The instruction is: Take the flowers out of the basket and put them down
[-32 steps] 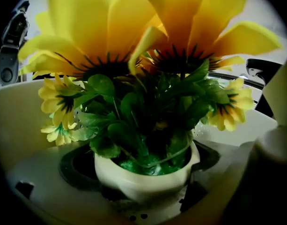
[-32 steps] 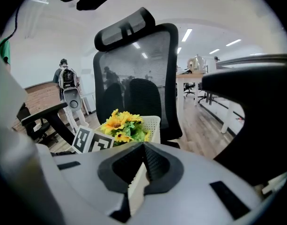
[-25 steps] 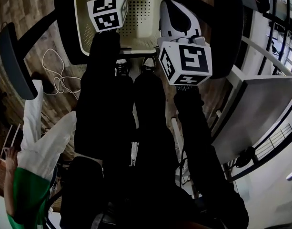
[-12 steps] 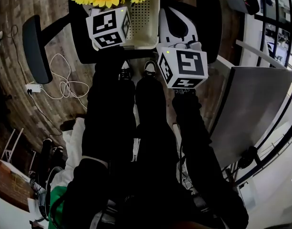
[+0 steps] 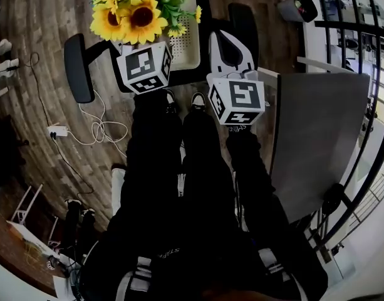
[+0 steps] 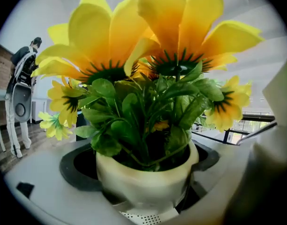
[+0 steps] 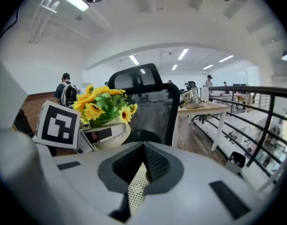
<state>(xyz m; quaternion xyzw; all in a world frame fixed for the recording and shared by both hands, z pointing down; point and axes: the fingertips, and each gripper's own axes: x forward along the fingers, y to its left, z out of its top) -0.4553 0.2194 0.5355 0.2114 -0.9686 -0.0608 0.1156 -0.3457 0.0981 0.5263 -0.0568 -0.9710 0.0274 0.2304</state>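
sunflowers [image 5: 138, 11] over the basket [image 5: 190, 42] on a chair [image 5: 79, 68], head view. left gripper view: left gripper [image 6: 145, 191] pinches their pot [image 6: 143, 172]. right gripper view: right gripper [image 7: 138, 172] clamps the basket's rim; top-heavy blooms could tip the pot loose as it lifts.

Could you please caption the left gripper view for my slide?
Left gripper holds a cream pot of yellow sunflowers between its jaws.

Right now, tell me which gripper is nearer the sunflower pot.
Left. The left gripper is clamped around the sunflower pot itself. The right gripper sits to the pot's right, shut on the wall of the perforated basket, apart from the pot.
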